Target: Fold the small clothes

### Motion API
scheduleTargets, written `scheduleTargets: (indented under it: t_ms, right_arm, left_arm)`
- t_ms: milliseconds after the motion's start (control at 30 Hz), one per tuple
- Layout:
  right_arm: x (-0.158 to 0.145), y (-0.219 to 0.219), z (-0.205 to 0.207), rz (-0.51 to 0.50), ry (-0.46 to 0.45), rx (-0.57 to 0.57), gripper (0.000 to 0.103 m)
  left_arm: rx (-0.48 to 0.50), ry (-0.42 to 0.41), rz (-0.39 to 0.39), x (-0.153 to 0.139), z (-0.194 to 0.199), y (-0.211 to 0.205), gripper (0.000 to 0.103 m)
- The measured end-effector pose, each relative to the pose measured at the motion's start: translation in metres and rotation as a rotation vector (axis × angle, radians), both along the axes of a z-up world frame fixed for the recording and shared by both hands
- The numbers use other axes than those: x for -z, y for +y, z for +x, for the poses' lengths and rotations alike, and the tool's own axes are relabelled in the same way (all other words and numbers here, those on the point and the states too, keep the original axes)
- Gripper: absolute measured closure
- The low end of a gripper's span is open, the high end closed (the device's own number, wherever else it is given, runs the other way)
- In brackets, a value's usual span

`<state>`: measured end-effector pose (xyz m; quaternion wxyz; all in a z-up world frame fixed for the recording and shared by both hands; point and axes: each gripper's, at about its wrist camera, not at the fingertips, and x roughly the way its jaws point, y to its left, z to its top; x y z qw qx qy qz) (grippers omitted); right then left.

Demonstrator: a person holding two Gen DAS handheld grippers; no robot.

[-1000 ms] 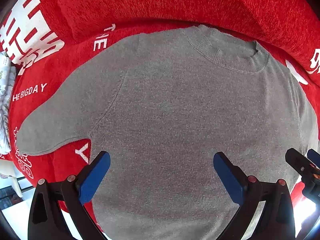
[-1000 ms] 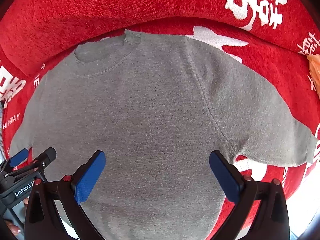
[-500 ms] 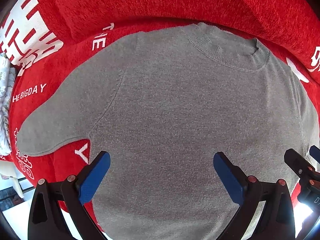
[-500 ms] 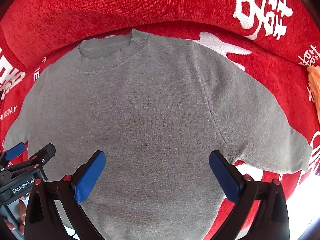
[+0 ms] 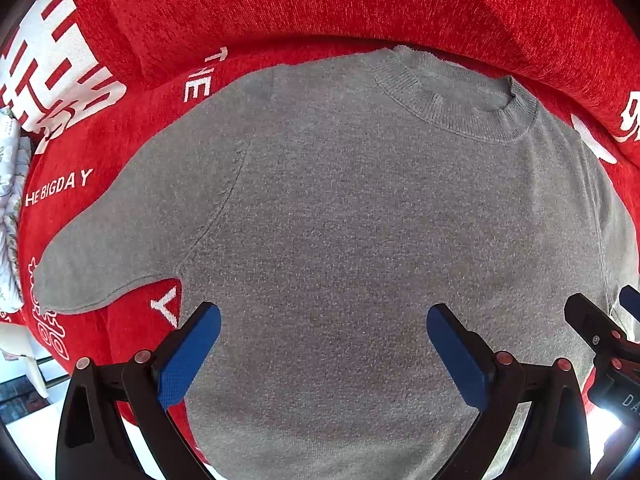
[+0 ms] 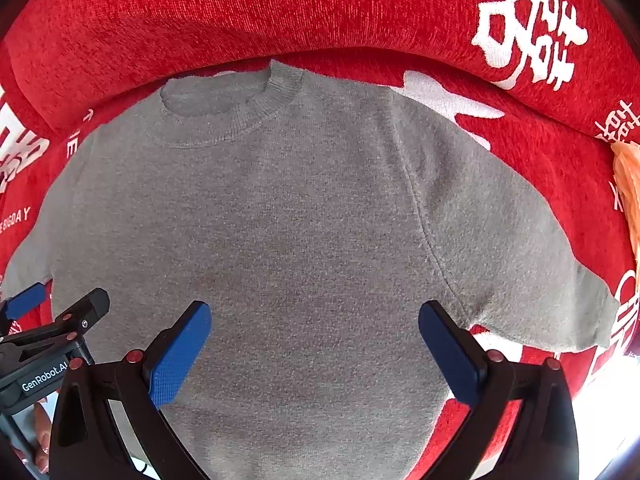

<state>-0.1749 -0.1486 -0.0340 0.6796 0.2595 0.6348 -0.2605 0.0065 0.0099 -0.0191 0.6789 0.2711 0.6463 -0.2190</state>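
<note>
A small grey knit sweater [image 5: 352, 232] lies flat, front up, on a red sofa cover, collar [image 5: 460, 100] toward the backrest and both short sleeves spread out. It also shows in the right wrist view [image 6: 280, 232]. My left gripper [image 5: 322, 344] is open and empty above the lower left part of the sweater's body. My right gripper [image 6: 314, 344] is open and empty above the lower right part. The right gripper shows at the right edge of the left wrist view [image 5: 604, 328]; the left gripper shows at the left edge of the right wrist view [image 6: 52, 312].
The red cover [image 5: 280, 8] with white lettering rises into a backrest behind the collar. A pale patterned cloth [image 5: 10, 208] lies at the far left. An orange cloth [image 6: 628, 192] lies at the far right. The seat's front edge is close below the grippers.
Both grippers have drifted slightly; the right wrist view shows the sweater shifted a little right and down. Both grippers stay open and the sweater lies unmoved.
</note>
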Motion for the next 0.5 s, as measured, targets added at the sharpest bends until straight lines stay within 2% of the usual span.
scheduleTargets:
  t_ms: [500]
  right_arm:
    - [-0.002,-0.002,-0.014,-0.002,0.004,0.004,0.0]
  left_arm:
    - [0.002,-0.002,0.0,-0.001,-0.005,0.006,0.0]
